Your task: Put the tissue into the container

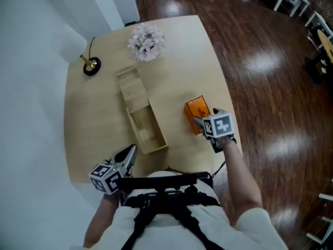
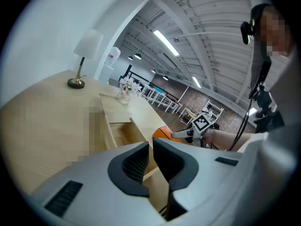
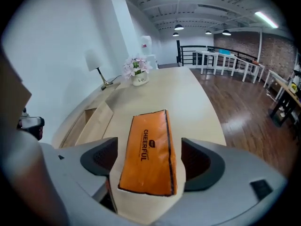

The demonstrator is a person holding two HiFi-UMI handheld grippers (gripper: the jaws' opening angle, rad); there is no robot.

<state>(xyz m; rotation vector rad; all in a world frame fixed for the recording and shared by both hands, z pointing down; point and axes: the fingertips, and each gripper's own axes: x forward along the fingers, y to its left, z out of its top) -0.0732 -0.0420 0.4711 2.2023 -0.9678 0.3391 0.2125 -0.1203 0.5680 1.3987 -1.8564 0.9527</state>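
Head view: the orange tissue pack (image 1: 196, 110) lies on the table (image 1: 99, 129), just right of the wooden box (image 1: 141, 116).
Left gripper view: the left gripper (image 2: 151, 161) has its jaws together, with nothing between them.
Right gripper view: the right gripper (image 3: 149, 160) has its jaws spread wide and straddles the pack without pinching it.

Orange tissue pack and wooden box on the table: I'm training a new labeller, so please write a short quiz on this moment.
1. True or false: the long wooden box is open at its near end.
2. What lies between the right tool's open jaws? A nothing; B the orange plastic tissue pack; C a spoon.
3. The left tool's jaws stand ___ (together/apart).
Key: 1 true; 2 B; 3 together.
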